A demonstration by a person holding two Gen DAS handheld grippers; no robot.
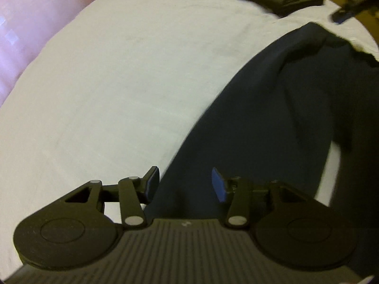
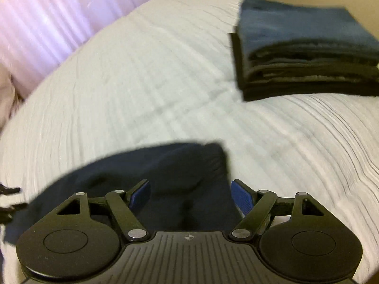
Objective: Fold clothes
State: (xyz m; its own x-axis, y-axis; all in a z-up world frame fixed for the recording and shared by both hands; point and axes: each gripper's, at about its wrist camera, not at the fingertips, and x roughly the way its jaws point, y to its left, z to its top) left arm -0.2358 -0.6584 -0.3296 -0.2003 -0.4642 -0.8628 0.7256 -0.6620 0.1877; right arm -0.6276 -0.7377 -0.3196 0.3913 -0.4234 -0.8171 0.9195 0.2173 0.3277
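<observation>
Both claws stand spread, with nothing pinched. Left gripper (image 1: 183, 183) hangs over the dark navy garment (image 1: 272, 118), which lies on the white bedcover (image 1: 118, 82). Right gripper (image 2: 190, 195) is above another part of this garment (image 2: 165, 170). Farther away on the bedcover (image 2: 142, 82) sits a stack of folded clothes (image 2: 308, 54).

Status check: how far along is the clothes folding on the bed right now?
Done: a stack of folded dark and blue clothes sits on the white ribbed bedspread. In hand: nothing gripped; the left gripper and right gripper are both open over a dark navy garment lying rumpled. Left: finish folding it and add it to the stack.
</observation>
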